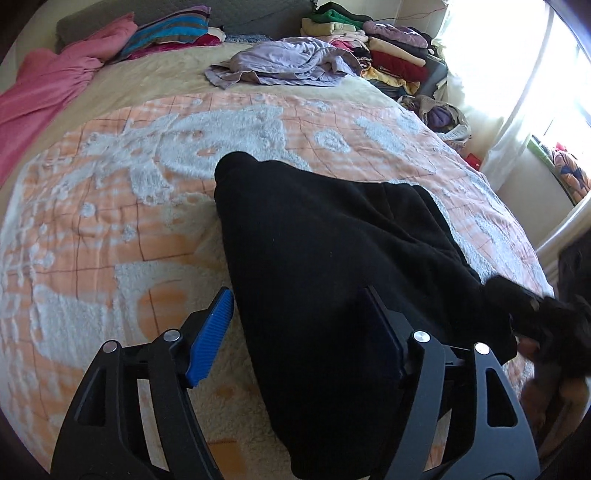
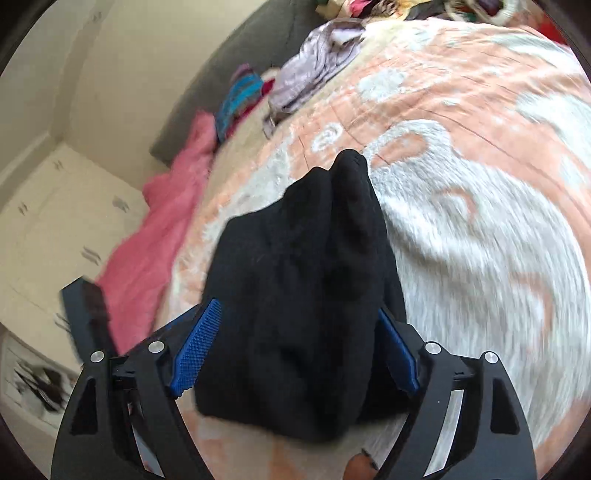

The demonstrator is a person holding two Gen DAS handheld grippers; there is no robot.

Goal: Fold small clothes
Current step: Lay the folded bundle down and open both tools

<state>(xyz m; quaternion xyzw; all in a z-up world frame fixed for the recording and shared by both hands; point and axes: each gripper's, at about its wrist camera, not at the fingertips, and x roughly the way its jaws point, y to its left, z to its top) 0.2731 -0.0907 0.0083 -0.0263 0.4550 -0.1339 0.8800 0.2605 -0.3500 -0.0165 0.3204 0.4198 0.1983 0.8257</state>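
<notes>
A black garment [image 1: 332,258] lies folded into a long shape on the orange and white bedspread [image 1: 110,206]. My left gripper [image 1: 295,332] hovers open over its near end, the cloth between the fingers and the blue left pad [image 1: 210,339] just clear of its edge. In the right wrist view the same black garment [image 2: 314,288] rests on the bed between the wide-spread fingers of my right gripper [image 2: 295,350], which is open. Neither blue pad [image 2: 195,350] presses the cloth. A blurred dark shape [image 1: 554,317] touches the garment's right corner.
A crumpled lilac garment [image 1: 288,62] lies at the far side of the bed, with stacks of folded clothes [image 1: 373,44] behind it. A pink blanket [image 1: 48,85] and a striped cloth [image 1: 170,29] sit at the far left. A curtained window [image 1: 517,74] is on the right.
</notes>
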